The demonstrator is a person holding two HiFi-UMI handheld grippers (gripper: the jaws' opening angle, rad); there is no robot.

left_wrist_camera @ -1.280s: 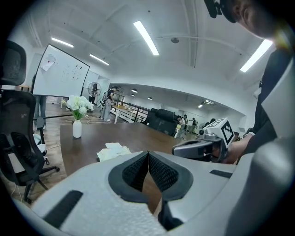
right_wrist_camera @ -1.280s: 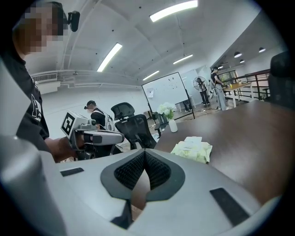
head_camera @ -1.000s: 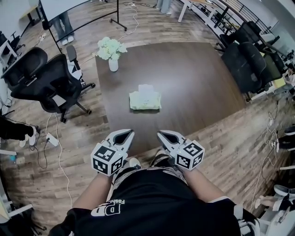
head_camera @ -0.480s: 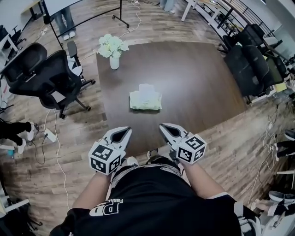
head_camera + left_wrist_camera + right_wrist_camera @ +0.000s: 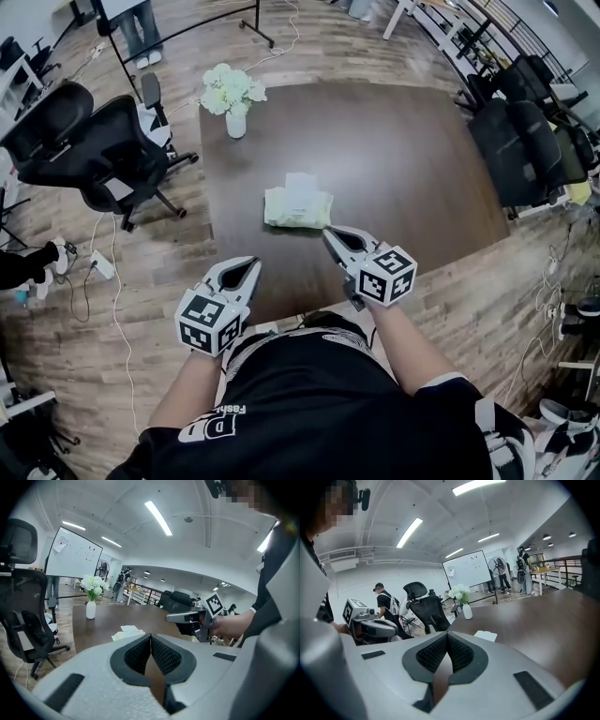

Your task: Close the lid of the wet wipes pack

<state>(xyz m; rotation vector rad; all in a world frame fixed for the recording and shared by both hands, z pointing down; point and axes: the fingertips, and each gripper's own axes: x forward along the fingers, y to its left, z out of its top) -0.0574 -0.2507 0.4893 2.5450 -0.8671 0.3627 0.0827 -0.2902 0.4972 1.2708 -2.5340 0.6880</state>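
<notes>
The pale green wet wipes pack (image 5: pixel 297 208) lies flat on the dark table (image 5: pixel 403 159), its white lid (image 5: pixel 300 183) flipped open toward the far side. My right gripper (image 5: pixel 330 232) is shut and empty, its tips over the table just short of the pack's near right corner. Further back and to the left, my left gripper (image 5: pixel 251 263) is shut too, hovering at the table's near edge. In the left gripper view the pack (image 5: pixel 125 632) shows beyond the closed jaws, with the right gripper (image 5: pixel 187 617) off to the right. The right gripper view catches the white lid (image 5: pixel 486 635).
A white vase of flowers (image 5: pixel 234 103) stands at the table's far left corner. Black office chairs (image 5: pixel 94 141) sit left of the table and more chairs (image 5: pixel 534 131) to the right. Cables trail over the wooden floor (image 5: pixel 103 272).
My right gripper has moved forward from the table's near edge to just before the pack. The left gripper has hardly shifted.
</notes>
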